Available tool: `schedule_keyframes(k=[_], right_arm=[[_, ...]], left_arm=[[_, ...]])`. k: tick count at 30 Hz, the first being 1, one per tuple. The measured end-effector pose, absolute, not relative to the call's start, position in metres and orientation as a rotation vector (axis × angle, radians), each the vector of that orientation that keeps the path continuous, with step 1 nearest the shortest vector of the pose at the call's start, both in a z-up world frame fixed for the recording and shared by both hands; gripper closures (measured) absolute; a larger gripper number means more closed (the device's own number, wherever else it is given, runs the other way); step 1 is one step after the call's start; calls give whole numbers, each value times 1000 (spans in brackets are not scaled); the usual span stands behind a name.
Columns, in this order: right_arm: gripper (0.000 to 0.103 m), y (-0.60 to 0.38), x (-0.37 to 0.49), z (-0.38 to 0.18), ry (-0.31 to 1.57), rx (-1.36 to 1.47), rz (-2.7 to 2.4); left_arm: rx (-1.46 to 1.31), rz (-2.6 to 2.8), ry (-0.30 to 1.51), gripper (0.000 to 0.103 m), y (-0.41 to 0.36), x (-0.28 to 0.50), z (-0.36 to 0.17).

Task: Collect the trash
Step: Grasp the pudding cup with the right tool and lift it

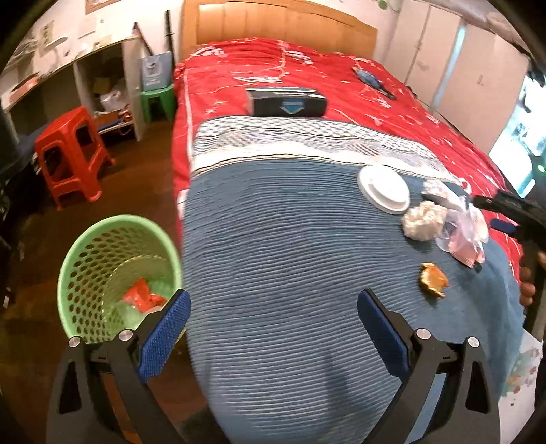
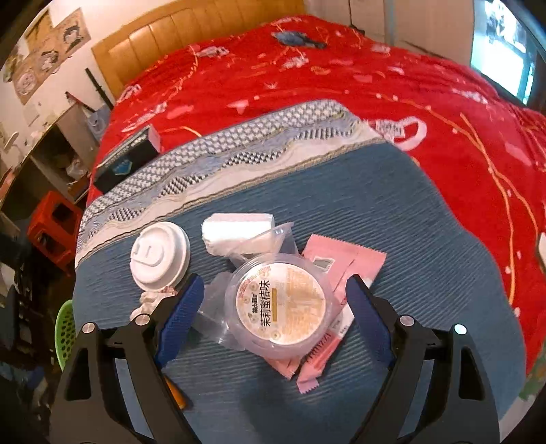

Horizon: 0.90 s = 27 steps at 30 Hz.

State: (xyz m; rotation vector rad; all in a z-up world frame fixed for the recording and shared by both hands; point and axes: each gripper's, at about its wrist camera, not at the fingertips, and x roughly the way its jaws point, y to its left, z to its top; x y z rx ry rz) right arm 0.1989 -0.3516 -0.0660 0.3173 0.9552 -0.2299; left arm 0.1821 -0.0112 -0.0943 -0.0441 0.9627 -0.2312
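Trash lies on a blue mat (image 1: 273,239) on the bed: a white cup lid (image 1: 384,189), a crumpled tissue (image 1: 423,220), clear and pink wrappers (image 1: 465,239) and an orange peel (image 1: 434,279). My left gripper (image 1: 273,328) is open and empty above the mat's near edge. A green basket (image 1: 68,273) on the floor at left holds an orange wrapper (image 1: 141,297). In the right wrist view my right gripper (image 2: 273,314) is open, its fingers either side of a clear jelly cup (image 2: 279,307) that lies on pink wrappers (image 2: 344,263), beside the lid (image 2: 160,254) and a white tissue pack (image 2: 239,232).
A dark box (image 1: 286,101) lies on the red bedspread (image 1: 341,75) beyond the mat. A red stool (image 1: 71,153) and a green stool (image 1: 158,99) stand on the floor left of the bed. A wooden headboard (image 1: 283,24) is at the back.
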Motion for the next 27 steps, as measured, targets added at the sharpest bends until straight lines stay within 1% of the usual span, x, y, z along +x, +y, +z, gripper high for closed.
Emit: schedule_keyframes(k=[5,7,9,10,15,22,23,26,27], right_arm=[[19,-349,208,-78,1005,325,-249],[23,-349,209,-81,1017,328,-256],[32,-352,209,-84,1027,337,-254],[33,-354,209,-86,1032,340,-255],[33,-359,200,-85,1010,347,-248],[33,-368,179,-67,953,332,-235],[33,-369,176,-64,947,328,-232],[33,-371,165,-55,918,309,-226],[33,-372,163,-54,913,306,-224]], left_arm=[[-39,-287,973,8,-35,183,-94],[-32,-310,973,8,-44,183,-94],[-28,-331,974,8,-52,184,-93],[-26,-340,974,8,-55,184,-93],[2,-407,968,8,-81,182,-93],[73,-523,977,9,-127,177,-102],[83,-530,985,10,-134,177,-104],[85,-555,1018,20,-151,183,-111],[81,-556,1030,21,-157,186,-113]])
